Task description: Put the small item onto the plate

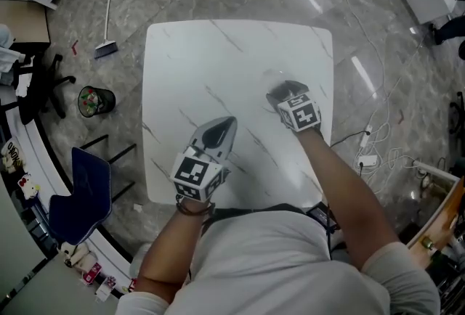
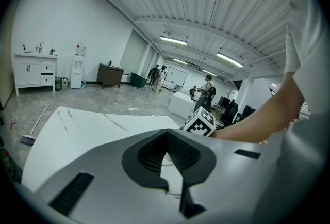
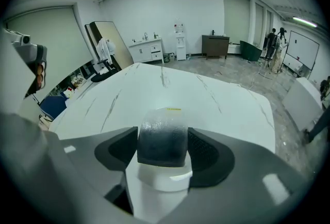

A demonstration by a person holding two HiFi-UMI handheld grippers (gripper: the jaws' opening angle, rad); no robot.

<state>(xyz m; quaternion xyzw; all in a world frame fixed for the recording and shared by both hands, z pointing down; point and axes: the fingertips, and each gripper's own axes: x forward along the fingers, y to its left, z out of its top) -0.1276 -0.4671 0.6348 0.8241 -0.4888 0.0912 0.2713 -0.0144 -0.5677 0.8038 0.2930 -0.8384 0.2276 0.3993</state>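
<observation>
Carrying the small item (image 3: 162, 138) above the bench (image 1: 211, 59)
It is pinched by the right gripper (image 1: 285, 94), possibly towards a faint clear plate (image 1: 275, 76) just ahead. The left gripper (image 1: 218, 131) is kept pressed together, empty, clear of the path.

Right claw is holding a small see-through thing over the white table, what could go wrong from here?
1. The small translucent rounded item is pinched at its sides by the right claw; it looks smooth and could slip.
2. I can't make out a plate on the white marble table, so the item might be set down off target.
</observation>
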